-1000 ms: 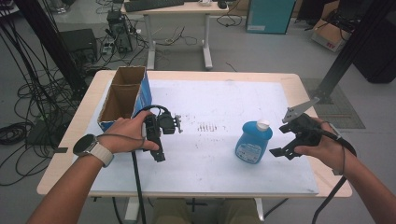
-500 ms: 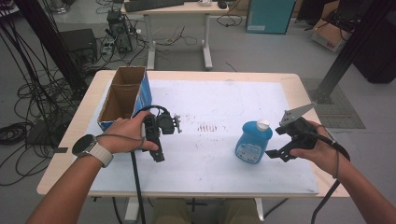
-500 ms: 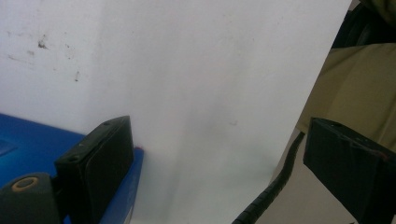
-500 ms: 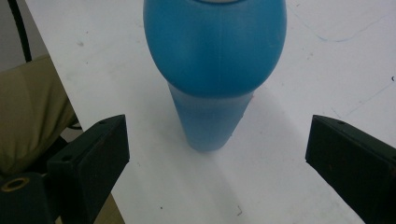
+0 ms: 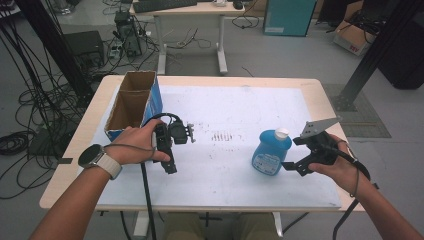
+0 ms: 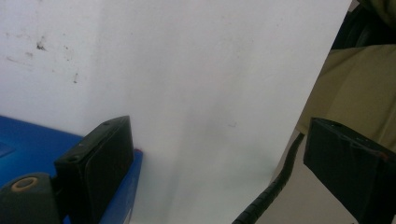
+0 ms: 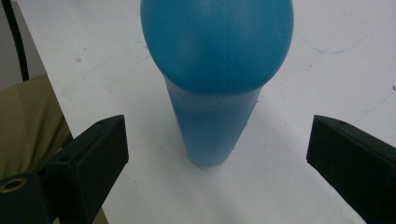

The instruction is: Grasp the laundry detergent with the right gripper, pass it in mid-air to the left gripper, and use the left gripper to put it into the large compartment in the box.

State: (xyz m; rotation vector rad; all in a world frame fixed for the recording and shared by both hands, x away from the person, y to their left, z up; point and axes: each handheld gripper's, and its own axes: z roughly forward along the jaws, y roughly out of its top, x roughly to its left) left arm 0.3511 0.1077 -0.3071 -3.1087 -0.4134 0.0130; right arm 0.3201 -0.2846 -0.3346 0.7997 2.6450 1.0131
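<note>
**benchrat:** Since the right gripper view looks straight down its own jaws, start there: right gripper (image 7: 215, 154) has its jaws spread wide, and the blue bottle (image 7: 217, 79) stands upright in line with the gap but beyond the tips, nothing touching it. From the high view that gripper (image 5: 296, 161) sits just beside the bottle (image 5: 271, 151), on the right half of the white sheet.

**wireloom:** And the left one?

**benchrat:** Left gripper (image 6: 215, 168) is apart too, with bare white surface between the jaws. There's a blue surface tucked behind the near jaw, cut off by the edge, so I can't tell what it is. A ribbed cable (image 6: 271, 191) crosses low in that view.

**wireloom:** Anything in the box?

**benchrat:** The cardboard box (image 5: 131, 102) is open-topped at the table's left, with a blue side. Its inside is in shadow and looks empty, though I can't see the floor well. The bottle's label is too small to read; it has a white cap.

**wireloom:** Room?

**benchrat:** A wooden table (image 5: 315, 87) with a smudged white sheet (image 5: 240, 105), a grey floor, loose cables at left and a desk behind.
</note>
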